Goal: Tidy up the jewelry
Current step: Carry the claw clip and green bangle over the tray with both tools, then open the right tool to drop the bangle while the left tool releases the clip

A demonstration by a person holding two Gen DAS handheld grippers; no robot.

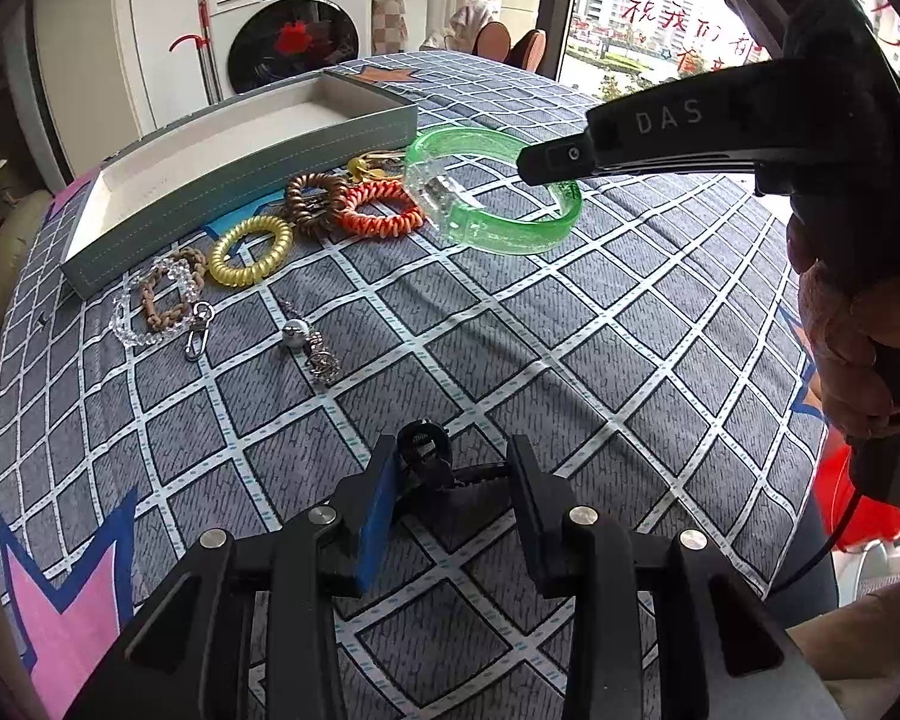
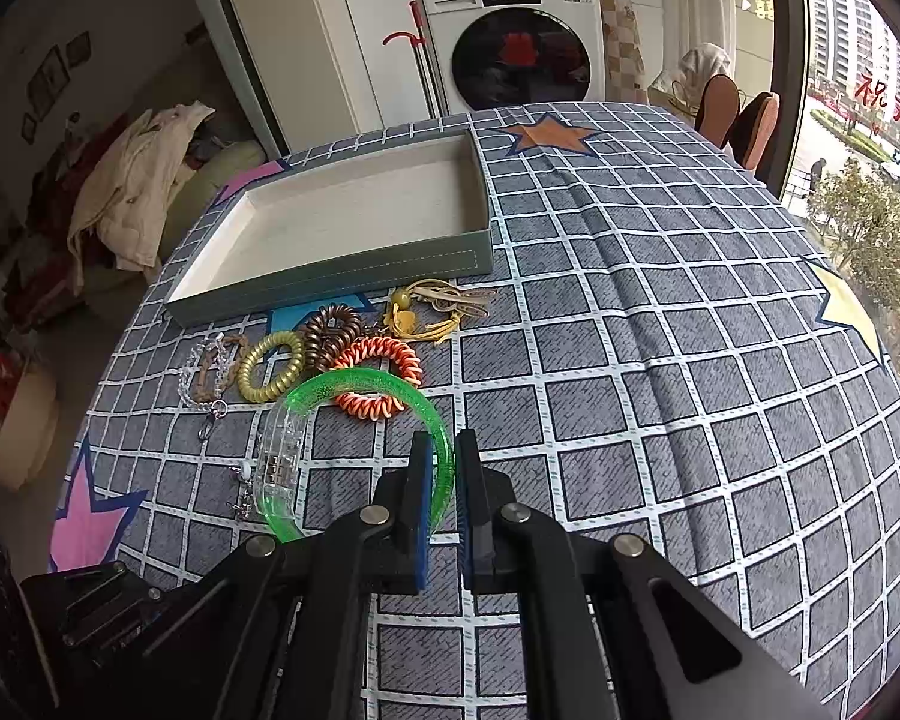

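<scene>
**Right tongs clamp the green bangle above the checked bench**

At the far left, a clear bead bracelet [image 2: 201, 363] and a tan braided bracelet [image 2: 215, 373] lie together on the checked cloth of the bench [image 2: 660, 360], with a small silver charm [image 1: 297, 334] nearer the left tongs. Next comes a yellow coil band [image 2: 271, 366], then a brown coil band [image 2: 332, 335] and an orange coil band [image 2: 378, 378], the last two touching. Behind this row sits the grey tray [image 2: 342, 276], its pale floor bare. A yellow cord piece [image 2: 432, 309] lies just off the tray's right front corner. The left tongs [image 1: 450, 480] stand apart, low over the cloth, with a small black clip [image 1: 423, 450] between the fingers. The right tongs [image 2: 447, 480] are clamped on the rim of the green bangle [image 2: 306, 402], which is held in front of the coil bands.
</scene>
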